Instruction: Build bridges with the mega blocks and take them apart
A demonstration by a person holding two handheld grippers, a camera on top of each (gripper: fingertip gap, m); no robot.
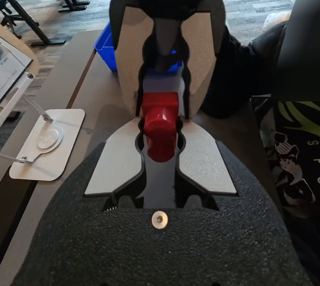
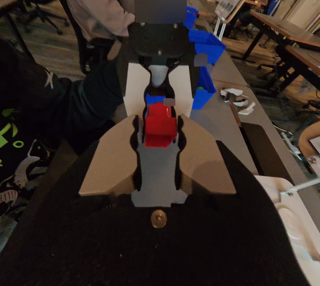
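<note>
Office floor, grey desk (image 1: 57,76) under you, both grippers nose to nose over it on one red block (image 1: 160,132).

Your left gripper (image 1: 160,127) is closed onto the block's round stud end, fingertips pinching either side. Your right gripper (image 2: 160,132) is clamped on the square body of the same block, hollow underside facing its camera. Block sits off the desk, held between the two, no gap at either set of fingertips. Blue bin (image 1: 105,48) sits on the desk behind the right gripper; white stand base (image 1: 46,146) is off to your left.
</note>
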